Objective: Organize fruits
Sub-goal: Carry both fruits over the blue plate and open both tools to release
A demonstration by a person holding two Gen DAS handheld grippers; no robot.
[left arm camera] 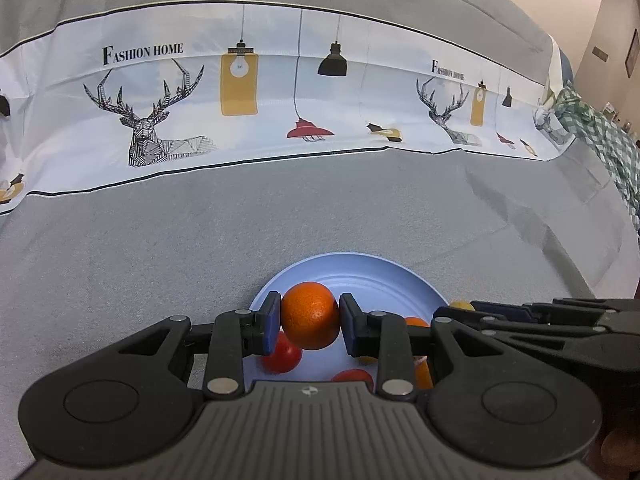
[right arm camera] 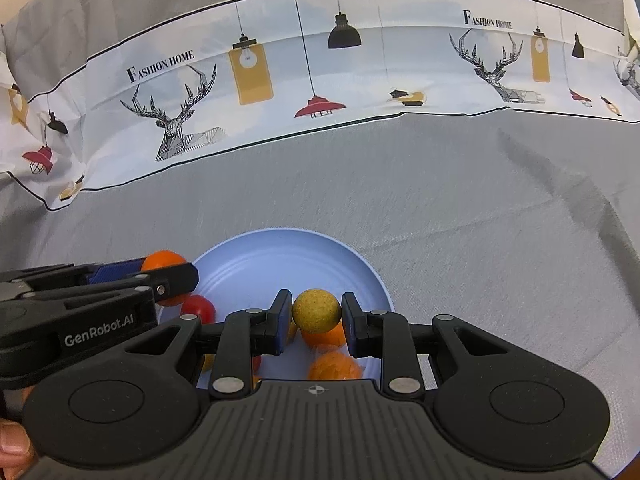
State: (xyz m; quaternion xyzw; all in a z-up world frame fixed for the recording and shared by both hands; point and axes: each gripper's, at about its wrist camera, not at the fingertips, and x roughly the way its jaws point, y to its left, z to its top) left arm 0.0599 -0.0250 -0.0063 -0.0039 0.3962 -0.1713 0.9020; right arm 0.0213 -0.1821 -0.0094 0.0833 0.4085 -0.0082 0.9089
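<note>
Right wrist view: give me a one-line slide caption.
Right gripper shut on a yellow fruit above the blue plate; left gripper holds an orange alongside.

The left gripper (left arm camera: 310,317) points steeply downward, its blue pads clamped on something round. The right gripper (right arm camera: 316,312), at its 3 o'clock, tilts down alike, pads pinching too. A fingertip (right arm camera: 12,446) shows at 8 o'clock.

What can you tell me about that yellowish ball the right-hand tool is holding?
The yellow ball is a small round fruit, dull mustard yellow with fine brown speckles and a matte, slightly rough skin. It sits pinched between the right gripper's two blue pads, one on each side, held above the pale blue plate with orange fruit just beneath it. Whether it touches that fruit is unclear.
</note>
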